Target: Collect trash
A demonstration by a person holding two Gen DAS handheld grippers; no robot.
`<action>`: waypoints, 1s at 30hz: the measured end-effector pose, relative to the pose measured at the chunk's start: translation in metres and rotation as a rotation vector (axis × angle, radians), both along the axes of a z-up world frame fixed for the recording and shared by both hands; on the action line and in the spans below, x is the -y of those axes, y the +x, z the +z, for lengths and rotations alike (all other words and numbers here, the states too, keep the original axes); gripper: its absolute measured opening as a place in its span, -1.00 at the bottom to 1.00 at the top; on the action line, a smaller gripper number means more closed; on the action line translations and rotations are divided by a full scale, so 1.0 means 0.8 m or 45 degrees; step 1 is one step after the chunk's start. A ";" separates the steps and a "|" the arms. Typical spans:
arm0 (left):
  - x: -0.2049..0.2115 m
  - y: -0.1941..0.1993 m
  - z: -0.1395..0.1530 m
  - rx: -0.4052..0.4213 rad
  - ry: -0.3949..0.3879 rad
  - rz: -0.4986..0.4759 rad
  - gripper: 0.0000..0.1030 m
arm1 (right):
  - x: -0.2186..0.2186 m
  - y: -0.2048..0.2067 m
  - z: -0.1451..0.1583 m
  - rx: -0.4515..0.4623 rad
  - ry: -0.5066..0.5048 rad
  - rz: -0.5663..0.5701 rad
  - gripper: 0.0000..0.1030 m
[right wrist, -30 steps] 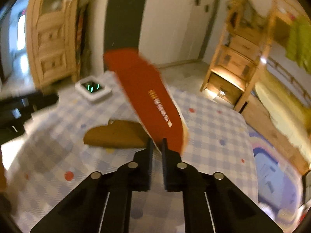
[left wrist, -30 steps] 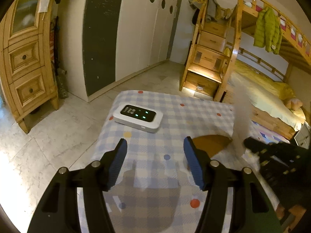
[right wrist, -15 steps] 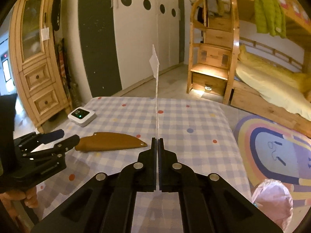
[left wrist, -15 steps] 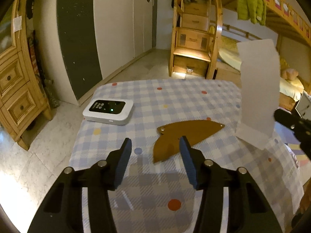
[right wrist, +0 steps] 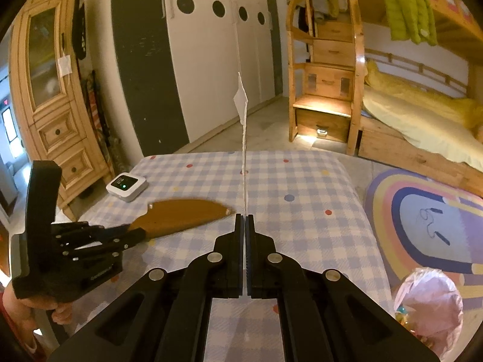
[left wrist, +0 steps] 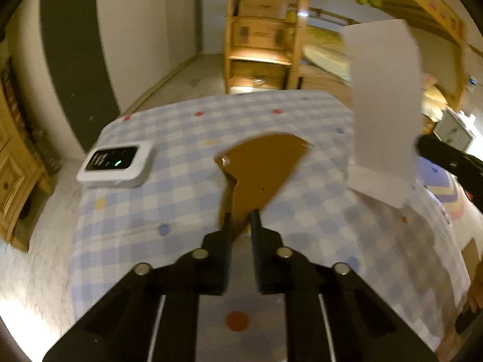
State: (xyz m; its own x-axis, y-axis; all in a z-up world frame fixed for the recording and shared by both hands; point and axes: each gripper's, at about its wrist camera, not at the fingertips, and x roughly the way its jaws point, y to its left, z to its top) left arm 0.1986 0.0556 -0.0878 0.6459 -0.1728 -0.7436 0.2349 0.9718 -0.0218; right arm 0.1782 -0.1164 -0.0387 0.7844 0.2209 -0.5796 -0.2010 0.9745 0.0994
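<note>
Closing on the near end of a brown fan-shaped card (left wrist: 259, 175), the left gripper (left wrist: 241, 221) has its 2 fingers almost together, with the card's narrow end between them. The rest of the card lies flat on a table covered in a blue checked cloth (left wrist: 181, 199). A white device with a dark screen (left wrist: 116, 163) sits on the cloth left of the card, well apart from it. Right of the card, the right gripper (right wrist: 244, 220) has its 2 fingers pressed together on the bottom edge of a white paper strip (right wrist: 244, 163), which stands upright above the cloth. A pink bag (right wrist: 428, 301) sits on the floor further right of the card, off the table.
</note>
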 end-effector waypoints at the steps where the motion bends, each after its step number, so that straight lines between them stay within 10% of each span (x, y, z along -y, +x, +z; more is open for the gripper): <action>1: 0.005 -0.004 0.004 0.021 -0.006 -0.014 -0.94 | 0.003 -0.002 0.000 -0.004 0.002 -0.005 -0.99; 13: 0.035 -0.064 0.052 0.237 -0.119 -0.040 -0.98 | 0.035 -0.030 0.022 0.010 0.003 -0.064 -1.00; 26: 0.066 -0.077 0.055 0.223 -0.104 -0.065 -0.98 | 0.062 -0.026 -0.002 -0.159 0.096 -0.018 -0.91; 28: 0.064 -0.077 0.054 0.227 -0.101 -0.055 -0.98 | 0.067 -0.030 -0.001 -0.137 0.098 -0.065 -0.69; 30: 0.063 -0.073 0.053 0.219 -0.120 -0.048 -0.98 | 0.075 -0.033 -0.005 -0.127 0.075 -0.122 0.04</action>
